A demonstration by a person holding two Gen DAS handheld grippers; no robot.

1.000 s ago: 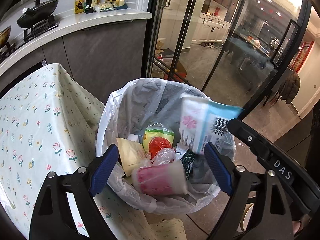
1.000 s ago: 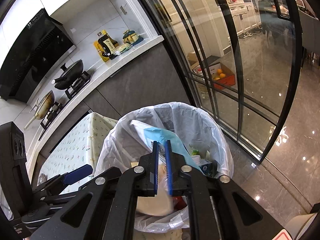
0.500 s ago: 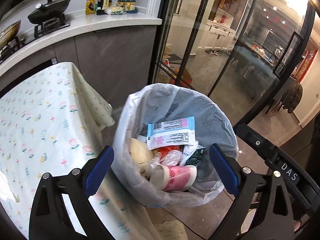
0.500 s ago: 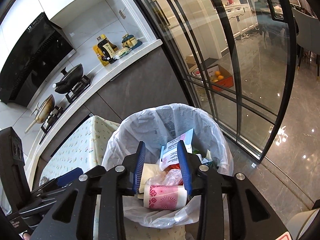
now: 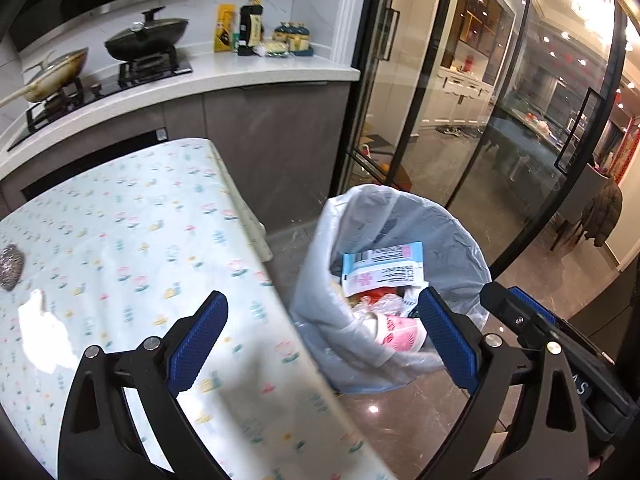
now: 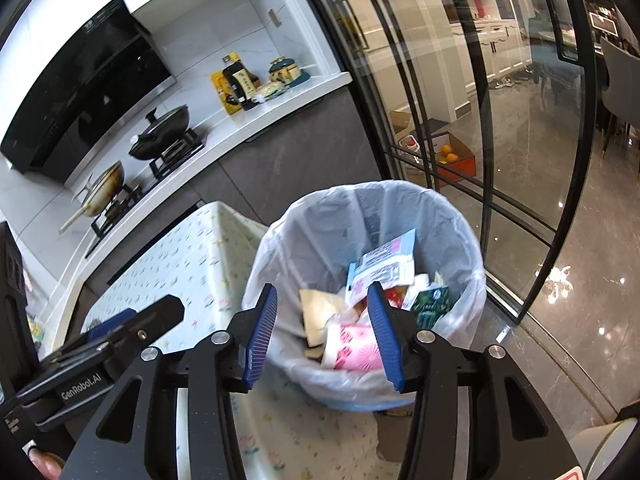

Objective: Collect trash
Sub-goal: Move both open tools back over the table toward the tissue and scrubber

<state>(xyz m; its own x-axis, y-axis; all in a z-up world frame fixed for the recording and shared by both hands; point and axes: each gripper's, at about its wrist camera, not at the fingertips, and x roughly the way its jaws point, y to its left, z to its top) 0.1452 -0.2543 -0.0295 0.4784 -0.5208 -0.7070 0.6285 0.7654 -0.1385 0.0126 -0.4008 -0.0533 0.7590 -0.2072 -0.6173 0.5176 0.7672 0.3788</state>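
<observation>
A bin lined with a white bag (image 5: 460, 240) (image 6: 288, 248) stands on the floor beside the table. Inside lie a blue-and-white wrapper (image 5: 384, 268) (image 6: 384, 264), a pink paper cup (image 5: 400, 334) (image 6: 356, 352), a tan paper piece (image 6: 316, 312) and a green packet (image 6: 430, 302). My left gripper (image 5: 320, 340) is open and empty, straddling the table edge and the bin. My right gripper (image 6: 322, 332) hangs above the bin with its jaws opening and nothing between the pads. On the table's left lie a white crumpled scrap (image 5: 42, 328) and a silvery scourer (image 5: 11, 266).
The table has a flowered cloth (image 5: 132, 240) (image 6: 180, 264). Behind it runs a white counter (image 5: 240, 76) with a lidded black pan (image 5: 146, 38), a wok and bottles. Glass doors with black frames (image 5: 436, 92) stand behind the bin, over glossy floor (image 6: 560, 320).
The right gripper opened and let the blue-and-white wrapper fall into the bin. Both grippers drew back from the bin; the left view swung left over the table.
</observation>
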